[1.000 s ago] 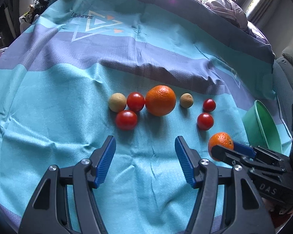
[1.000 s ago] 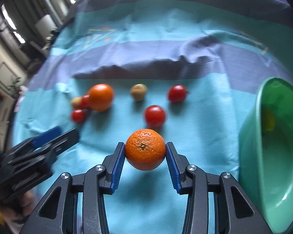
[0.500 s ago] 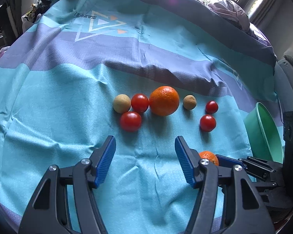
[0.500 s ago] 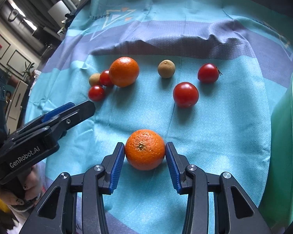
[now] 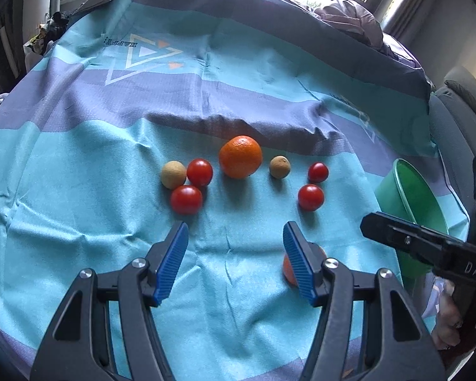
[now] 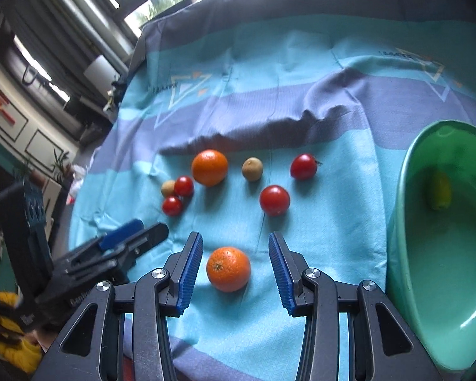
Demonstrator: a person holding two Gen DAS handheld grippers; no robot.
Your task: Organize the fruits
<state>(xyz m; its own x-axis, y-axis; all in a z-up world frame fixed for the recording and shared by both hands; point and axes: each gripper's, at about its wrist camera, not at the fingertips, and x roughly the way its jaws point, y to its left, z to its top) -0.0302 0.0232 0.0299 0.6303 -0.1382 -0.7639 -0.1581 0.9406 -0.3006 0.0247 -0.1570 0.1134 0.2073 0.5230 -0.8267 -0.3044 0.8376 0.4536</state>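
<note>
Near the table's front edge, I see the orange [image 6: 228, 269] resting on the cloth [image 6: 317, 222] between my right claw's [image 6: 235, 269] spread jaws, untouched; left claw [image 5: 234, 266] likewise open, empty.

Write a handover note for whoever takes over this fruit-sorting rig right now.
Right hand-held gripper: open, straddling the near orange, which sits on the cloth, not gripped.
Left hand-held gripper: open, empty.
On the cloth: far orange, four tomatoes, two small tan fruits.
Green bowl: one yellow-green fruit inside.
Left: every fruit on the cloth is unsorted.
</note>
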